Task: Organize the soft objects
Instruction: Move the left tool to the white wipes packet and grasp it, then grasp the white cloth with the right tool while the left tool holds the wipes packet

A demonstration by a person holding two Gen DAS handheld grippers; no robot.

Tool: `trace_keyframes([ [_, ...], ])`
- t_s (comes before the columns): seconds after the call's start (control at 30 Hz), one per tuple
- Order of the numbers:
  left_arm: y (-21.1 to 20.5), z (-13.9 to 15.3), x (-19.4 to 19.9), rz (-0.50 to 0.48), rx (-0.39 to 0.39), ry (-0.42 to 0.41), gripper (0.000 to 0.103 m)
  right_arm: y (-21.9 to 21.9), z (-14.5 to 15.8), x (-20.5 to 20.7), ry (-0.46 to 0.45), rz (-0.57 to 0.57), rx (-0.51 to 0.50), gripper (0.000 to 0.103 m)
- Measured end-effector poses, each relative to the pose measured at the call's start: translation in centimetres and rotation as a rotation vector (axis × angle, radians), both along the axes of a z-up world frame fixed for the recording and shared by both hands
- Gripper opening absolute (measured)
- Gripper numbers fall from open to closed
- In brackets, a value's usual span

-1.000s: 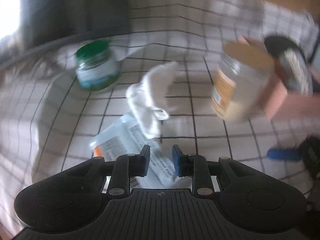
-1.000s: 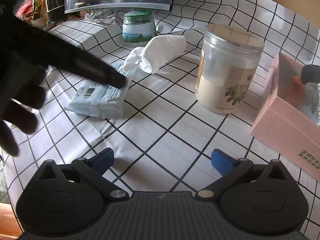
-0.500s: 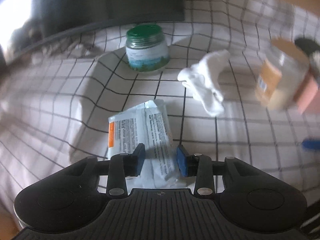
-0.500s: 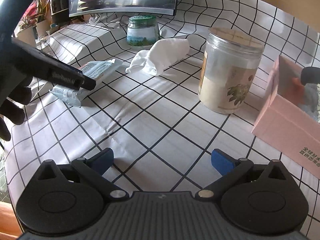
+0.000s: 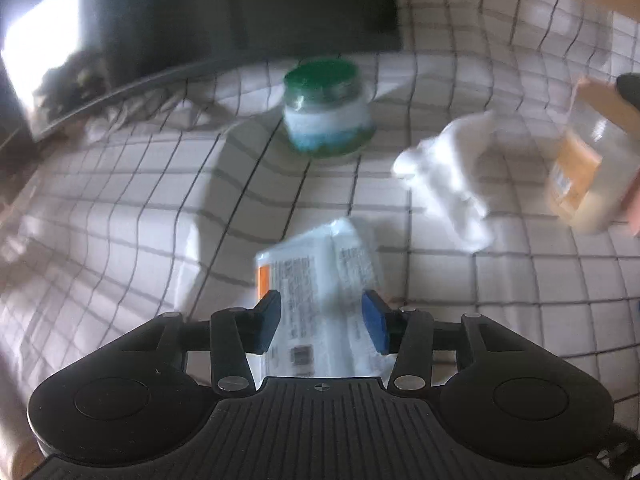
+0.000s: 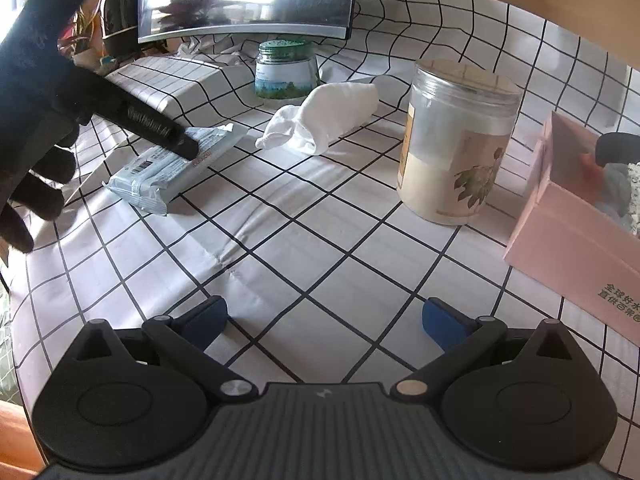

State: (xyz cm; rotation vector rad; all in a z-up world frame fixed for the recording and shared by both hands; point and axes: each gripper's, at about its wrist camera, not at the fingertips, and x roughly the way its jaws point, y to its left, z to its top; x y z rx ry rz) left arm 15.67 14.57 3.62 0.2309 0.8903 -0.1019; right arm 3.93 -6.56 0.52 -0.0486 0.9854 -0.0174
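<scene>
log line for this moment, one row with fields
left hand-held gripper: jaws just opening, straddling wipes pack | right hand-held gripper: open, empty

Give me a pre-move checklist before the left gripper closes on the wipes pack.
1. Wipes pack between left gripper pads: ok; its jaws have just been opening.
2. Pads pressing on pack: not ok, gaps on both sides.
3. White cloth clear of pack: ok, apart.
4. Green-lidded jar out of the way: ok, farther back.
5. Right gripper free: ok, open, empty.
6. Room in pink box: cannot tell.
</scene>
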Motion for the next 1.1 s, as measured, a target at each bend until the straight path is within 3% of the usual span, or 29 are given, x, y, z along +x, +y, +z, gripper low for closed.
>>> trace_keyframes([
  [0.13, 0.8, 0.1, 1.3, 0.025, -0.143, 0.064, 0.054, -0.1, 0.0, 0.0, -0.009, 0.009, 0.002, 0.103],
  [0.2, 0.0, -0.1, 1.5, -0.008, -0.136, 0.067, 0.064, -0.1, 0.0, 0.0, -0.011, 0.01, 0.003, 0.103],
  [0.27, -0.9, -0.4, 1.5, -0.054, -0.126, 0.073, 0.083, 0.0, 0.0, -0.1, -0.012, 0.011, 0.003, 0.103],
  [0.4, -1.3, -0.4, 0.9, -0.057, -0.08, 0.034, 0.078, 0.0, -0.1, -0.1, -0.013, 0.012, 0.004, 0.103],
  [0.47, -1.4, -0.4, 0.4, -0.049, 0.034, -0.025, 0.078, -0.1, -0.1, -0.2, -0.014, 0.014, 0.005, 0.103],
  [0.53, -0.8, -0.6, 0.6, -0.037, 0.069, -0.024, 0.08, 0.0, -0.1, -0.2, -0.015, 0.015, 0.005, 0.103],
  [0.7, 1.1, -0.8, 1.7, 0.036, -0.053, 0.024, 0.082, 0.0, 0.0, -0.2, -0.015, 0.014, 0.005, 0.103],
  [0.83, 1.6, -1.4, 2.3, 0.049, -0.076, 0.032, 0.088, -0.1, 0.0, -0.2, -0.015, 0.015, 0.005, 0.103],
  [0.97, 2.7, -2.0, 2.8, 0.086, -0.158, 0.039, 0.091, 0.0, 0.0, -0.2, -0.014, 0.016, 0.004, 0.103],
  [1.1, 2.7, -2.1, 2.4, 0.074, -0.157, 0.018, 0.091, -0.1, 0.0, -0.1, -0.011, 0.025, 0.005, 0.103],
])
